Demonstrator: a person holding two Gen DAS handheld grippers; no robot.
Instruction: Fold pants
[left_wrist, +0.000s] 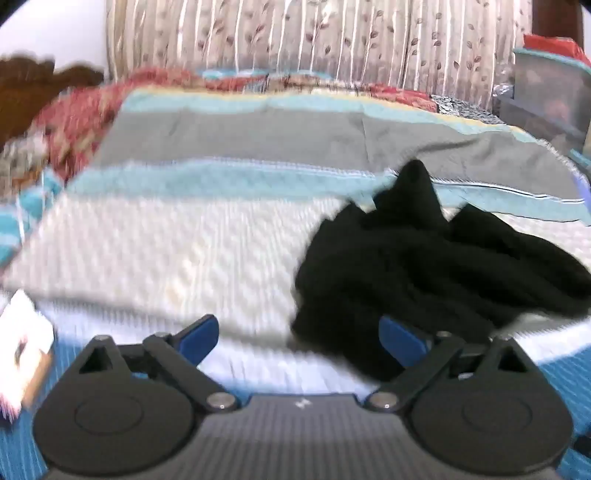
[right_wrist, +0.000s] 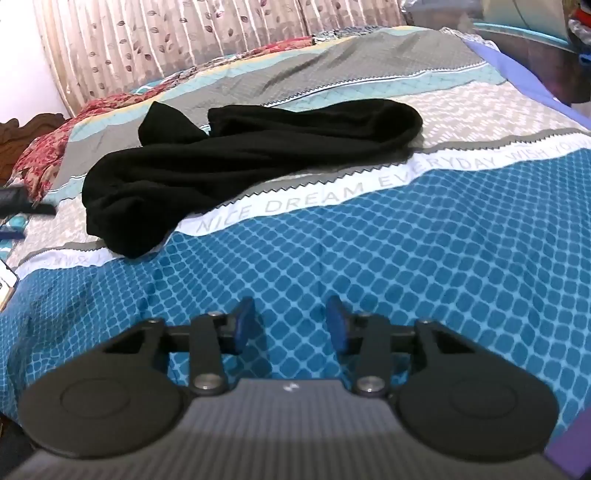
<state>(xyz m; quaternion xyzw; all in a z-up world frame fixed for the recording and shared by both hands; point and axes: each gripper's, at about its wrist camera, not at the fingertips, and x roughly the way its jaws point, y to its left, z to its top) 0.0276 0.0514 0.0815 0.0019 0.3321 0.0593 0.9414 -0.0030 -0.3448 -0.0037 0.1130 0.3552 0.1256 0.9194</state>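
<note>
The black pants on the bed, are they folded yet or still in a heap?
Not folded. The black fabric pants lie crumpled in a loose, uneven heap on the patterned bedspread, with no flat layers or straight edges.

Black pants (right_wrist: 236, 155) — crumpled, unfolded — lie in a long heap across the patterned bedspread (right_wrist: 406, 240).

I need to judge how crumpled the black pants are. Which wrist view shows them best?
The right wrist view: the black pants lie sharp and whole, bunched on the bedspread. The left wrist view is motion-blurred, showing them as a dark heap.
</note>
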